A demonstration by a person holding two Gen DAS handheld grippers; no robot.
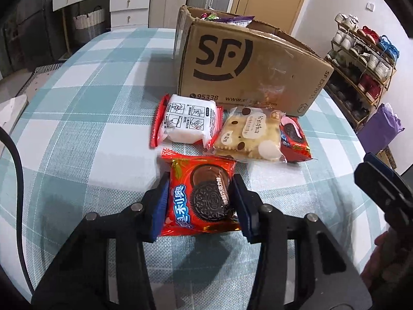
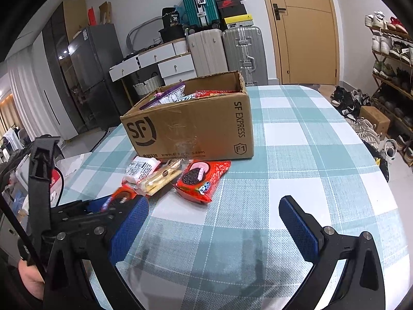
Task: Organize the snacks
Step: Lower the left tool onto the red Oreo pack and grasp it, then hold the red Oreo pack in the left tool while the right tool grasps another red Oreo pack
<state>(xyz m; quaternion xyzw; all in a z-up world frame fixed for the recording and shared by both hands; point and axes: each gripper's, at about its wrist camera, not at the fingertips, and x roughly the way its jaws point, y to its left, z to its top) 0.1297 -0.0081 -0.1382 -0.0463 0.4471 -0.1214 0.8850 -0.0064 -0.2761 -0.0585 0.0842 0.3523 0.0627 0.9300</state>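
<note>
Left tongs (image 1: 201, 201) clamp Oreo packet (image 1: 202, 196), long axis toward box (image 1: 247, 67).
</note>
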